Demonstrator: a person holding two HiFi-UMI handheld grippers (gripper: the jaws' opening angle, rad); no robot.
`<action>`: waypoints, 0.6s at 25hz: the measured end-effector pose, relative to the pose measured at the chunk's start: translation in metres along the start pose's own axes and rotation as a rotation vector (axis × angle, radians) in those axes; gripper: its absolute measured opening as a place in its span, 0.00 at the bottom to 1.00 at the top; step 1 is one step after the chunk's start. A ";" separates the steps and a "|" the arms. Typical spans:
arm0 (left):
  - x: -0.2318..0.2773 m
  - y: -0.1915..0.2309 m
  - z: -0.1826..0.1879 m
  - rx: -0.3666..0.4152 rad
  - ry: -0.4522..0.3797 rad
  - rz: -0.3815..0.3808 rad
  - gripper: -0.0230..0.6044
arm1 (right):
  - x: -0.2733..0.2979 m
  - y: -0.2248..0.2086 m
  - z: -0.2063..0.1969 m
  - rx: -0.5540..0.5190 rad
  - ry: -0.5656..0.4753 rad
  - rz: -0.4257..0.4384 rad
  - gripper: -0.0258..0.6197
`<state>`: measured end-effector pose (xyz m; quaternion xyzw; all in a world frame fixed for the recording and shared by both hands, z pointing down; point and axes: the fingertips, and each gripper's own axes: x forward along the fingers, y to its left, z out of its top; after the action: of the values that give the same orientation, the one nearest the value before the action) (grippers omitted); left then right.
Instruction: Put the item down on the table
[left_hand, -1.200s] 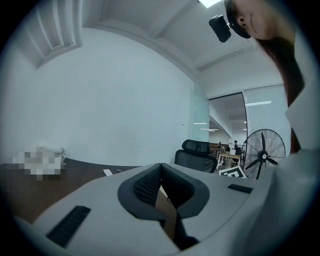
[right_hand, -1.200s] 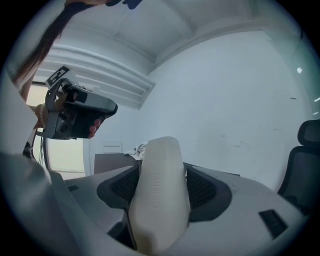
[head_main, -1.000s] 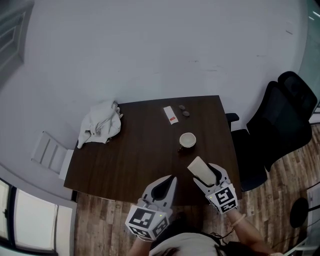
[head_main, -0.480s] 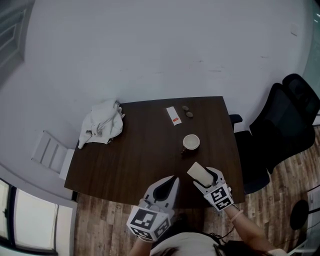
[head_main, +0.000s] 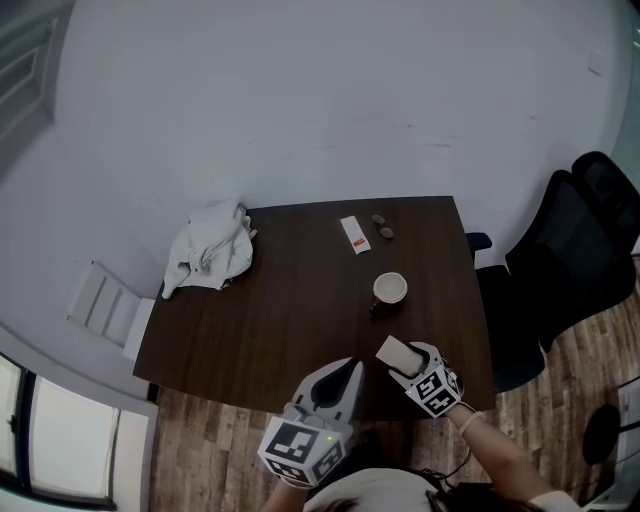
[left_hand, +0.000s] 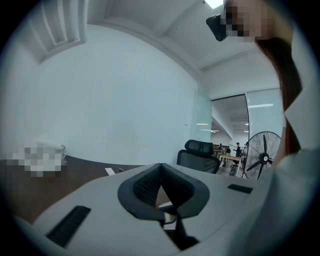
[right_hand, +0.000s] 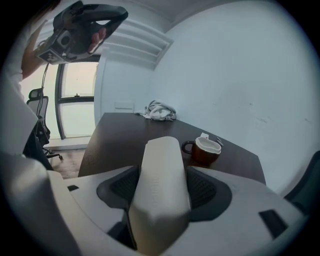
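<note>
The right hand-held gripper (head_main: 412, 362) pinches a pale, oblong item (right_hand: 161, 180) with a rounded tip, one jaw pressed on each long side. The item's long axis runs straight out along the jaws, up and left in the head view, aimed roughly at the brown mug (head_main: 389, 289) just beyond it. It hangs over the lower right part of the dark wooden worktop (head_main: 290, 290), inside the near edge, and looks clear of the surface, so the drop is directly below the jaws. The left hand-held gripper (left_hand: 160, 175) has its pads pressed together on nothing and sits at the lower middle of the head view, beside the right one and farther from the item, so the right does the setting down. The bare wood between the item and the mug looks free. Further up lie a white slip (head_main: 354, 234), two small dark objects (head_main: 383, 226) and a crumpled white cloth (head_main: 212, 255) at upper left. A black office chair (head_main: 570, 260) stands at right on plank floor (head_main: 200, 430)
</note>
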<state>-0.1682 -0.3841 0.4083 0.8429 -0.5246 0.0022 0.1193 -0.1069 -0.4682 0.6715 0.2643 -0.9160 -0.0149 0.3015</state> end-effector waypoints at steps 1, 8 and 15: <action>-0.001 0.000 -0.001 -0.001 0.002 -0.001 0.07 | 0.003 0.000 -0.003 0.004 0.012 0.004 0.52; -0.009 0.001 -0.007 -0.006 0.007 0.005 0.07 | 0.020 0.002 -0.029 0.028 0.115 0.026 0.52; -0.022 0.004 -0.017 -0.014 0.015 0.022 0.07 | 0.030 0.006 -0.040 0.029 0.181 0.048 0.52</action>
<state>-0.1798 -0.3635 0.4226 0.8361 -0.5332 0.0062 0.1293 -0.1076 -0.4722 0.7213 0.2467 -0.8911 0.0295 0.3796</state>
